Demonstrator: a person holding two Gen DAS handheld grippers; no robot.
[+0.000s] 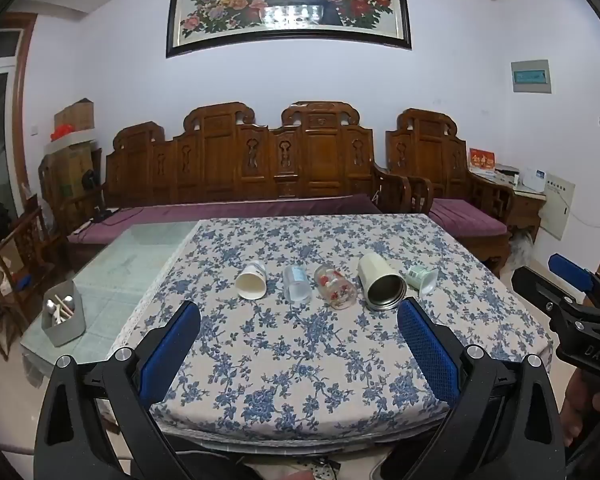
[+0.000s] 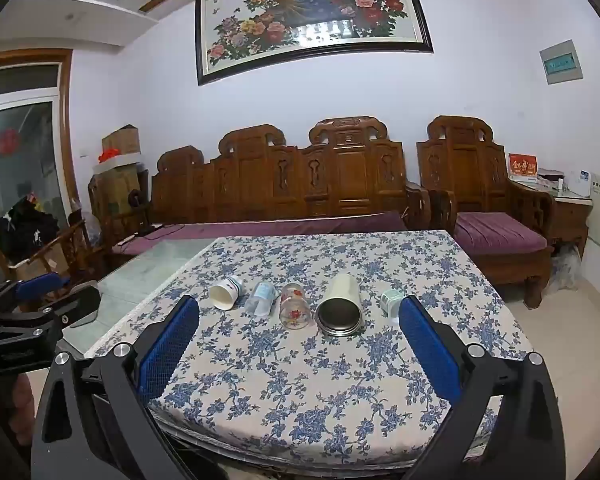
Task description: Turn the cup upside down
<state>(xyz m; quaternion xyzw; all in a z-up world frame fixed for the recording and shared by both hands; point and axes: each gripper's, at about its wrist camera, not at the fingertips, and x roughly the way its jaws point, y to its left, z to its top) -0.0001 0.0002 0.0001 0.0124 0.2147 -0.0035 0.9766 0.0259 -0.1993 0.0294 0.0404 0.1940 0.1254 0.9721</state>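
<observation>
Several cups lie on their sides in a row across the flowered tablecloth [image 1: 300, 360], mouths toward me: a white paper cup [image 1: 252, 280] [image 2: 225, 293], a clear plastic cup [image 1: 297, 283] [image 2: 261, 298], a glass with red flowers [image 1: 335, 286] [image 2: 294, 306], a cream steel-lined tumbler [image 1: 381, 286] [image 2: 340, 306] and a small pale green cup [image 1: 422, 278] [image 2: 391, 301]. My left gripper [image 1: 299, 312] is open and empty, held short of the row. My right gripper [image 2: 299, 308] is open and empty, also short of the row. Each gripper shows at the edge of the other's view.
A grey holder with utensils [image 1: 63, 316] stands on the bare glass tabletop [image 1: 132, 256] left of the cloth. A carved wooden bench [image 1: 260, 168] with purple cushions and an armchair [image 1: 452, 176] stand behind the table. Boxes are stacked at the far left.
</observation>
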